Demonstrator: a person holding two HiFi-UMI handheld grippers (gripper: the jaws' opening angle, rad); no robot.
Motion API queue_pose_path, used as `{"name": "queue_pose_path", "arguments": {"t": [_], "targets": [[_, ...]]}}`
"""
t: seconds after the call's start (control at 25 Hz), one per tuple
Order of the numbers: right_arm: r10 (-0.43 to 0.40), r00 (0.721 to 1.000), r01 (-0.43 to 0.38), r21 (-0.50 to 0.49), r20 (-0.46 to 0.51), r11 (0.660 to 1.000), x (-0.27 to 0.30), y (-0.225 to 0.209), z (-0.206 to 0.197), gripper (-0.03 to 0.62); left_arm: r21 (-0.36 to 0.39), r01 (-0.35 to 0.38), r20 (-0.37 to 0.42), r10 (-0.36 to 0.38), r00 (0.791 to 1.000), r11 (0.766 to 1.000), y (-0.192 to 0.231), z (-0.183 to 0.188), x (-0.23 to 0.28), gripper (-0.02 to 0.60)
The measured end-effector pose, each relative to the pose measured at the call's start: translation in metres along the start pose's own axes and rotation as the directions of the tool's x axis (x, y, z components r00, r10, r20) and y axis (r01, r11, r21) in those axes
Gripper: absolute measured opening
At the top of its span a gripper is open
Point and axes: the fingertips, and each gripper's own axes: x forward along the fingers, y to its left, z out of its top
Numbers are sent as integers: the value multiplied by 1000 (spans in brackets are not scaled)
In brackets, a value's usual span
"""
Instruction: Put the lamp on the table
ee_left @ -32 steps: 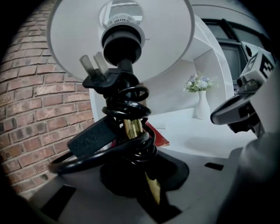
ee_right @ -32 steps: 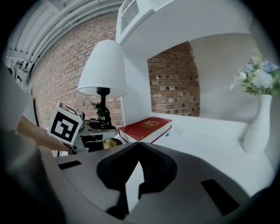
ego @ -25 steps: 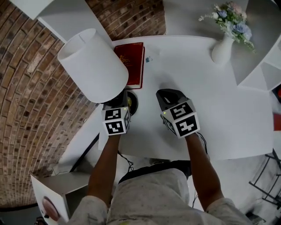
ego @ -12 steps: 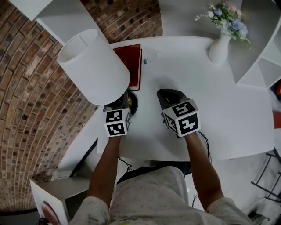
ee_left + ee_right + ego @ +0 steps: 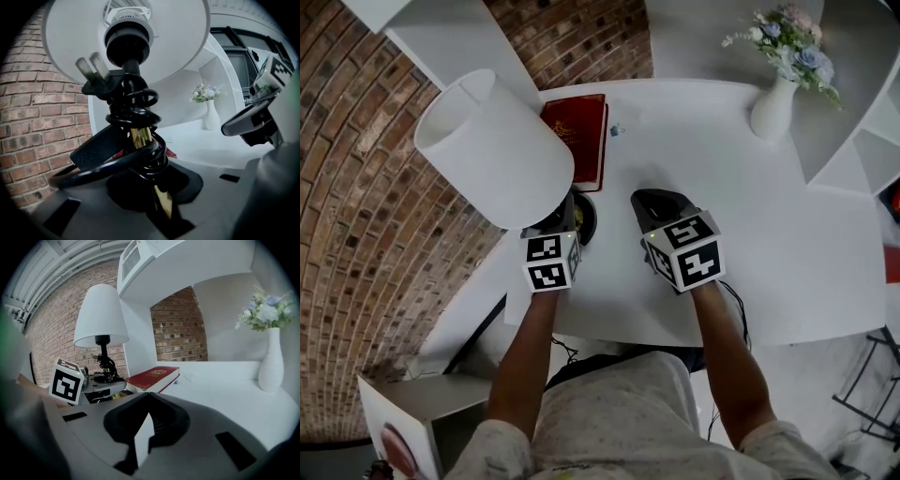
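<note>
The left gripper (image 5: pixel 154 199) is clamped on the lamp (image 5: pixel 492 150), with the brass stem (image 5: pixel 140 137) caught between its jaws. The jaws have just been easing slightly wider, yet the stem sits between them. A black cord (image 5: pixel 136 110) is wound in loops around the stem above the grip, and its plug (image 5: pixel 96 77) sticks out to the left under the white shade.

From the right gripper view the lamp stands upright. Its dark base (image 5: pixel 582 217) shows just past the left gripper, over the near left part of the white table (image 5: pixel 769 225). Whether the base touches the tabletop cannot be made out.

The right gripper (image 5: pixel 143 437) is clenched with nothing in it. It sits near the left one, to its right, over the table's near middle.

Beyond the lamp a red book (image 5: pixel 581 136) lies flat on the far left part of the table. A white vase of flowers (image 5: pixel 773 105) stands at the far right. A brick wall (image 5: pixel 356 234) runs along the left.
</note>
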Motion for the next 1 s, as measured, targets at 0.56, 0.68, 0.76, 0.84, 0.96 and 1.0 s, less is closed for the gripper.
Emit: {"name": "queue_pose_path", "arguments": {"t": [0.56, 0.68, 0.76, 0.84, 0.96, 1.0], "targets": [[43, 998, -43, 3, -43, 999, -6, 10, -4, 3, -45, -37, -56, 35, 998, 998, 3, -4, 1, 87], [53, 997, -53, -6, -57, 999, -9, 11, -1, 3, -49, -51, -77, 48, 996, 997, 3, -4, 1, 92], [60, 996, -61, -13, -67, 998, -12, 12, 1, 3, -53, -60, -92, 55, 994, 997, 3, -4, 0, 95], [64, 994, -67, -24, -83, 997, -16, 12, 2, 3, -60, -70, -100, 64, 993, 996, 4, -4, -1, 98], [72, 992, -76, -36, -106, 996, -19, 11, 5, 3, -78, -86, -110, 77, 991, 993, 4, -4, -1, 103], [75, 991, -80, -39, -113, 996, -21, 11, 5, 3, -81, -90, -115, 80, 990, 993, 4, -4, -1, 103]]}}
